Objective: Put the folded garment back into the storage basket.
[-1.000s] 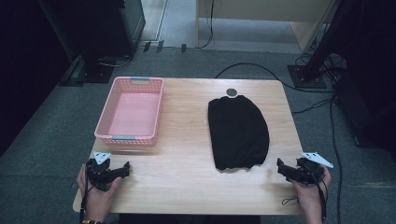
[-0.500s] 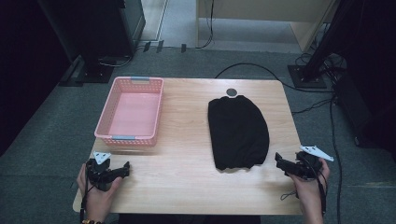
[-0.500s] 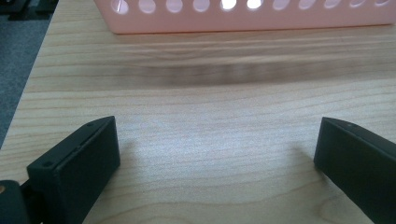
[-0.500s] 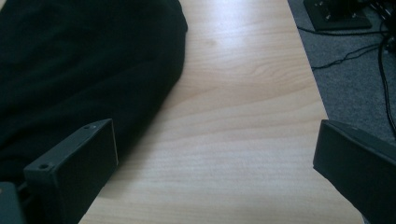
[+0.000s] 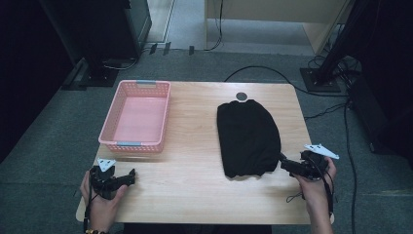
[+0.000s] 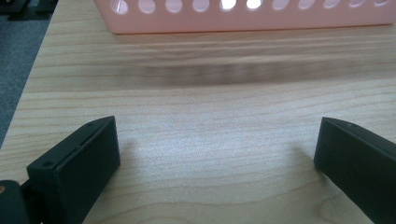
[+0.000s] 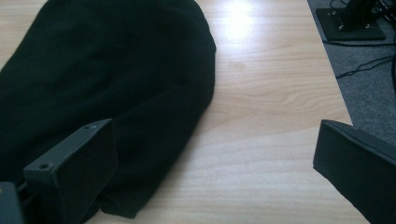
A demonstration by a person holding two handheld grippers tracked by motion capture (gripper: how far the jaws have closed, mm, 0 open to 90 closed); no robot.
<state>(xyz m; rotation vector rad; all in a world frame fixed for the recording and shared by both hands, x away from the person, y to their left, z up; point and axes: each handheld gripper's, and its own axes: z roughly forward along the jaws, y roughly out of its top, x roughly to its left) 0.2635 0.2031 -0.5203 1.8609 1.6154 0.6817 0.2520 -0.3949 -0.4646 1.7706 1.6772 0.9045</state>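
At the near right corner of the surface [image 5: 195,192], right gripper [image 5: 286,165] now closer to the black cloth [image 5: 247,136] than a second ago, fingers [image 7: 74,172] spread wide with one at the cloth's near edge. Probably about to pinch that edge. Cloth lying flat on the right half, well apart from the pink basket [image 5: 117,143]. Left gripper [image 5: 127,177] unmoved at the near left, fingers [image 6: 77,165] spread over bare wood, holding nothing.
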